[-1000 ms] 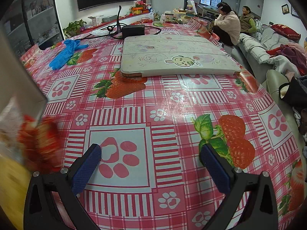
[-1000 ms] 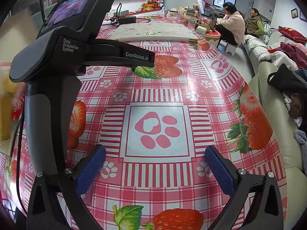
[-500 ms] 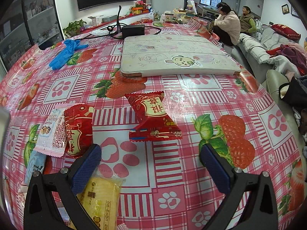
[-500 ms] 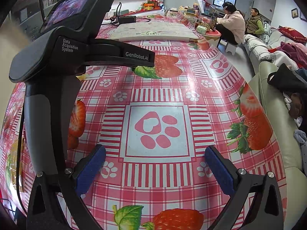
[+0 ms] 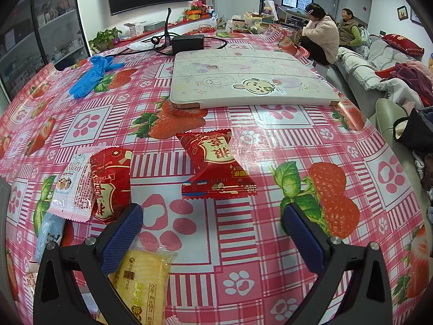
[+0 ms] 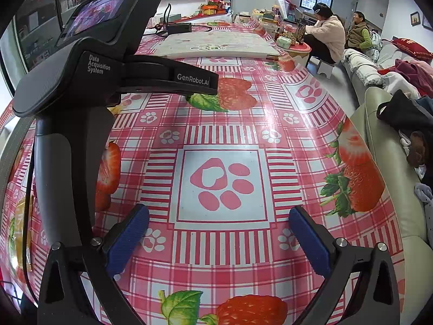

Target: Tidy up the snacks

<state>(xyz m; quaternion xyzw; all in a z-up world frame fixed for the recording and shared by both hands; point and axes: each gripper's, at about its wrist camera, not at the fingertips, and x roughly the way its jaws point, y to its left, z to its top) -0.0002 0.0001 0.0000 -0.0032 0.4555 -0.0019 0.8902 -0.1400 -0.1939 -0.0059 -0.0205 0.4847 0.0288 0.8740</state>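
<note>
Crinkly red foil snack packet (image 5: 216, 166) lying flat

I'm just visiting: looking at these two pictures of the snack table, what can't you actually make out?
- Left wrist view: the yellow snack packet is partly hidden behind the left tongs.
- Left wrist view: the pale blue packet is cut off by the frame's dark edge; its label is unreadable.
- Right wrist view: the other handheld device hides nearly all snacks; only a yellow sliver shows.
</note>
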